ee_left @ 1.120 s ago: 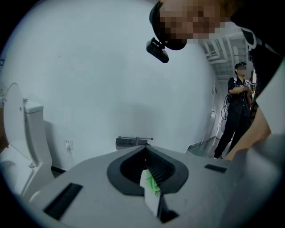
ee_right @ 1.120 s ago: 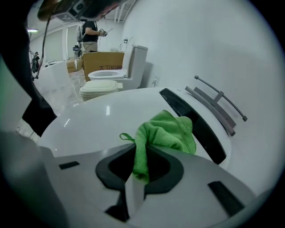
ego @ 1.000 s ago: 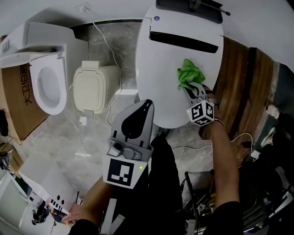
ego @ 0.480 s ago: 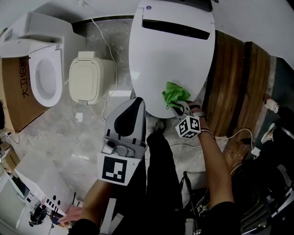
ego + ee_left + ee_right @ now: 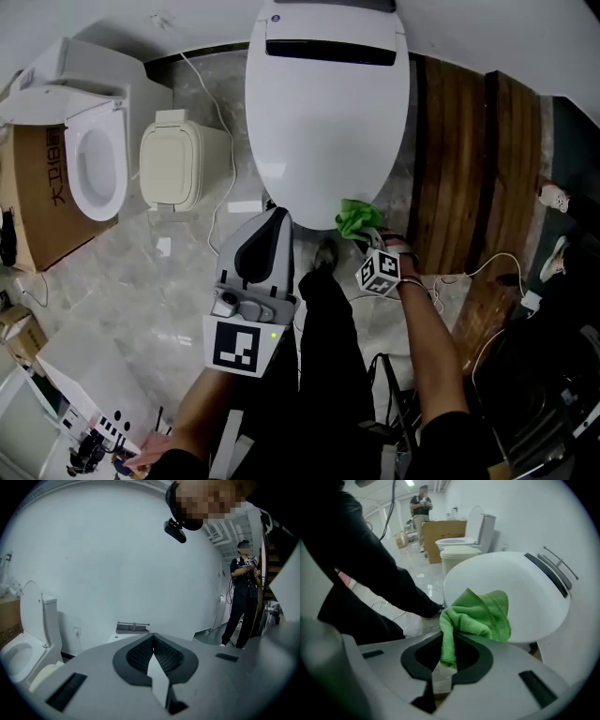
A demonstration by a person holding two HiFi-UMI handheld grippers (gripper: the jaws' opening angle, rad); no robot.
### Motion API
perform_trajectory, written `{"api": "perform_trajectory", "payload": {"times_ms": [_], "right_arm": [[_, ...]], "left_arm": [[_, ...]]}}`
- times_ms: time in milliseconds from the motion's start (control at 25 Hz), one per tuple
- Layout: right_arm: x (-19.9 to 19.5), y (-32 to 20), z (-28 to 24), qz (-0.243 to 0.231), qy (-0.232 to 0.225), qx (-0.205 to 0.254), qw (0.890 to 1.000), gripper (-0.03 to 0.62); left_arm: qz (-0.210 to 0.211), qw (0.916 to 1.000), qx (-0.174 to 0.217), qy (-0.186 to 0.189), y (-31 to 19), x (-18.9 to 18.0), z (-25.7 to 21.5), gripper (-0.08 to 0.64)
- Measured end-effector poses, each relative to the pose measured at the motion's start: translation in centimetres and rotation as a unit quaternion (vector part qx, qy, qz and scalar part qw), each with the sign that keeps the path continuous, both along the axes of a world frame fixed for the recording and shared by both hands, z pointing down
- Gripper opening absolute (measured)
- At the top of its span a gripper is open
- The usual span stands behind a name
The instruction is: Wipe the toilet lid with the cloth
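A white closed toilet lid (image 5: 323,122) fills the upper middle of the head view. A green cloth (image 5: 356,217) rests on its front right edge, and my right gripper (image 5: 367,236) is shut on it. In the right gripper view the green cloth (image 5: 476,616) bunches out of the jaws against the lid (image 5: 511,597). My left gripper (image 5: 270,246) hangs in front of the lid, raised off the floor, shut with nothing in it. In the left gripper view its jaws (image 5: 153,651) point at a white wall.
A second toilet (image 5: 89,159) with its seat open stands at the left beside a cardboard box (image 5: 42,197). A cream lidded bin (image 5: 178,167) sits between the toilets. Wooden flooring (image 5: 469,178) lies to the right, with cables (image 5: 469,277) on the floor. A person (image 5: 243,602) stands in the background.
My right gripper has dragged the green cloth from the lid's right middle down to its front edge. The left gripper has kept its place in front of the toilet.
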State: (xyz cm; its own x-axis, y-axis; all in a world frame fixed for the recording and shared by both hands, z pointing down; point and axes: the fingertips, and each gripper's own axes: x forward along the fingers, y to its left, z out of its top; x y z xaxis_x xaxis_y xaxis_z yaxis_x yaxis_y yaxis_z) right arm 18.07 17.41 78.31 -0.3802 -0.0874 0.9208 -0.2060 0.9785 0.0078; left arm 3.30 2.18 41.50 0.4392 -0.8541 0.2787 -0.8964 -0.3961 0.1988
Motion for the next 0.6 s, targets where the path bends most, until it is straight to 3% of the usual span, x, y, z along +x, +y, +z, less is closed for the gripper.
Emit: {"api": "perform_trajectory", "payload": {"times_ms": [120, 200, 320, 440, 600], "right_arm": [[2.1, 0.2, -2.3, 0.128, -0.04, -0.012, 0.991, 0.06], [3.2, -0.2, -4.6, 0.21, -0.067, -0.02, 0.975, 0.06], [3.9, -1.8, -8.9, 0.31, -0.115, -0.029, 0.943, 0.06], [3.8, -4.3, -14.3, 0.358, -0.161, -0.017, 0.919, 0.06], [3.0, -6.4, -23.0, 0.383, -0.219, 0.0, 0.897, 0.06]], "left_arm": [[0.0, 1.0, 0.008, -0.004, 1.5, 1.0, -1.4, 0.009], [0.001, 0.9999, 0.007, -0.009, 2.4, 1.4, -2.7, 0.009], [-0.001, 0.9998, 0.013, -0.013, 3.4, 1.7, -5.5, 0.009], [-0.012, 0.9995, 0.026, -0.013, 3.9, 1.7, -9.0, 0.009], [-0.02, 0.9981, 0.056, -0.017, 5.2, 1.8, -15.3, 0.009]]}}
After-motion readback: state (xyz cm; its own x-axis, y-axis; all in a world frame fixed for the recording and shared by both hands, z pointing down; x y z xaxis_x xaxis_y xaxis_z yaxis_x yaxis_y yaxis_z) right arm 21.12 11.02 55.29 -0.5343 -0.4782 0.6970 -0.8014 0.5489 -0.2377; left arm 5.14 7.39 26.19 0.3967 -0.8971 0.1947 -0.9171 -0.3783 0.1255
